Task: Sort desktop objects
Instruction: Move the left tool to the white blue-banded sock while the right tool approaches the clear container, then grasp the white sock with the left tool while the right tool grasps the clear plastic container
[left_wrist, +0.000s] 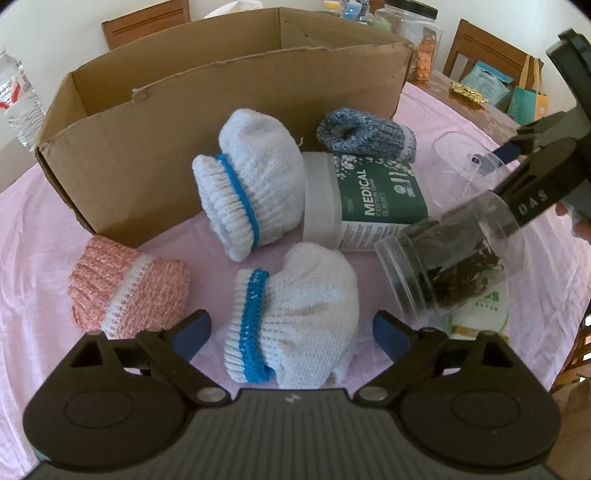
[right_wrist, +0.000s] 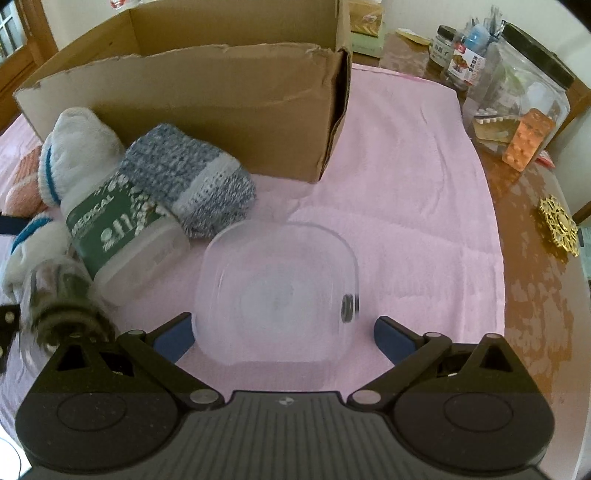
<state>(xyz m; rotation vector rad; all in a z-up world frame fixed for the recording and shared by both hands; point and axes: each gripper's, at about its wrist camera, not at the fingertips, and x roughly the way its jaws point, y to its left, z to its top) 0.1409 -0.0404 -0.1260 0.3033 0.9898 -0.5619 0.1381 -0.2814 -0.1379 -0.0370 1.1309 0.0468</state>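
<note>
While your left gripper (left_wrist: 291, 328) stands wide astride the white rolled sock (left_wrist: 295, 314), pads clear of it, your right gripper (right_wrist: 282, 332) gapes empty over the clear tub (right_wrist: 277, 291). That sock lies crosswise, blue cuff leftward, nearest your left hand. Beyond, pink cloth covers the table (right_wrist: 528, 229); cardboard box (left_wrist: 221, 92) behind.

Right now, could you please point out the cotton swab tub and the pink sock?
cotton swab tub (left_wrist: 373, 195), left wrist view, on its green label.
pink sock (left_wrist: 129, 288), left wrist view, on its white band.
</note>
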